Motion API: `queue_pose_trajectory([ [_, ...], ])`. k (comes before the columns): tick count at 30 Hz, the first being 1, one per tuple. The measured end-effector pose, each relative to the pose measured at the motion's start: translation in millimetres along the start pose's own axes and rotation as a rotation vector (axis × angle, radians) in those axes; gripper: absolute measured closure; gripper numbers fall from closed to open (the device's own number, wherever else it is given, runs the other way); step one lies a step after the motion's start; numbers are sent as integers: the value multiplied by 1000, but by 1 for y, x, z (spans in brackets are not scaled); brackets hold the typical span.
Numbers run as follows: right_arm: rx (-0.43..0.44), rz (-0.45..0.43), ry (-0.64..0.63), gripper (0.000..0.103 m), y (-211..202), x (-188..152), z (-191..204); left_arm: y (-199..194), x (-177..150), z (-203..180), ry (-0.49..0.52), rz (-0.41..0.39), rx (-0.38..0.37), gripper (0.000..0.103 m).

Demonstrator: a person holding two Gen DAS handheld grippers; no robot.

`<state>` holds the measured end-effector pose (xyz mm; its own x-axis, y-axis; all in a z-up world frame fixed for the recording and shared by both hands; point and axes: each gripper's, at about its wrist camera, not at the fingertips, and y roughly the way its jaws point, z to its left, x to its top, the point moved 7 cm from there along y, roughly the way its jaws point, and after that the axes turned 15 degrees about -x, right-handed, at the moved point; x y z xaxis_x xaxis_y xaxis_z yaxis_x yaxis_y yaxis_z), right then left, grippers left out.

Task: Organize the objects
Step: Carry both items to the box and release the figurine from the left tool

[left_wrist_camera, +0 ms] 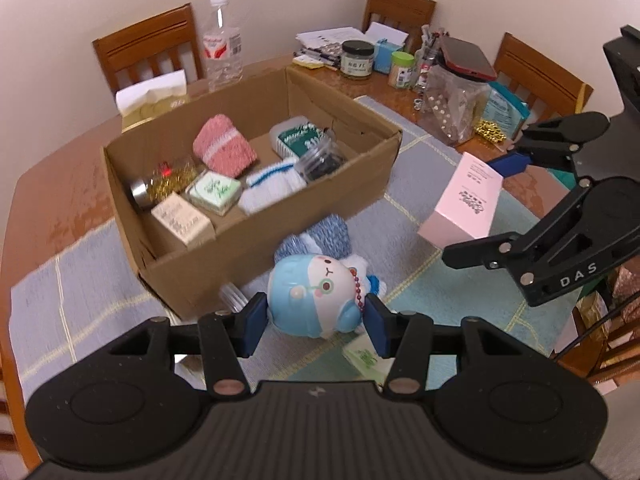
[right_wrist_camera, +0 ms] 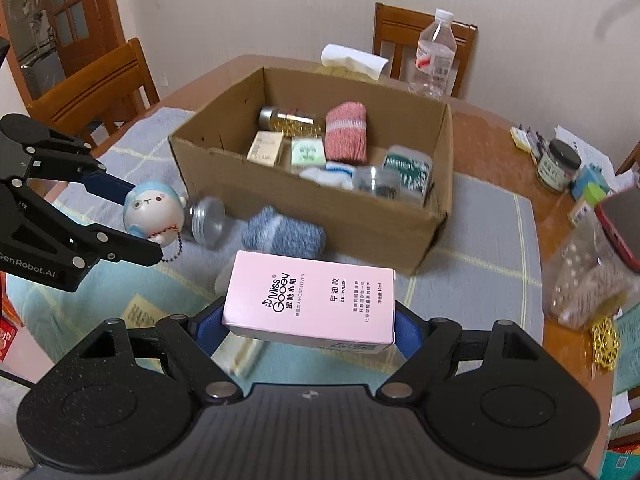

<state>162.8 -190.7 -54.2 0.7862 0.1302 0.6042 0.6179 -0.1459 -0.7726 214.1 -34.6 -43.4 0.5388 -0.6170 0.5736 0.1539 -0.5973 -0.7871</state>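
Slipping is my worry: my left gripper (left_wrist_camera: 316, 322) pinches the round toy (left_wrist_camera: 316, 300) only at its curved sides, and my right gripper (right_wrist_camera: 310, 330) clamps the pink carton (right_wrist_camera: 308, 304) by its ends, both above the mat. Ahead, the cardboard box (left_wrist_camera: 256, 248) already holds socks, jars and small packets, leaving little room.

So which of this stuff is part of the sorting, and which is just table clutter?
Job: cardboard box, blue toy in left gripper, pink box in right gripper, blue knit roll on the mat.
Clutter: water bottle, dark-lidded jar, red phone.
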Motion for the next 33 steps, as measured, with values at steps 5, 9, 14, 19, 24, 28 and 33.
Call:
queue_pose_trajectory([
  [5,-13,-22,-4,17,0,24,3,-7,24,14,20,-23,-4,52],
  [9,0,-37,-27,17,4,41,1,-9,46,27,12,-55,12,52],
  [14,26,-56,-69,17,14,61,-5,-1,73,43,6,-70,57,52],
  [19,39,-77,-90,17,23,79,-16,13,93,60,-6,-69,92,51],
  [24,43,-85,-84,17,29,89,-26,24,101,80,-72,-99,130,13],
  [28,43,-74,-87,17,34,88,-28,26,95,92,-115,-102,144,13],
  [33,46,-62,-100,17,39,87,-25,20,82,94,-135,-111,152,8],
])
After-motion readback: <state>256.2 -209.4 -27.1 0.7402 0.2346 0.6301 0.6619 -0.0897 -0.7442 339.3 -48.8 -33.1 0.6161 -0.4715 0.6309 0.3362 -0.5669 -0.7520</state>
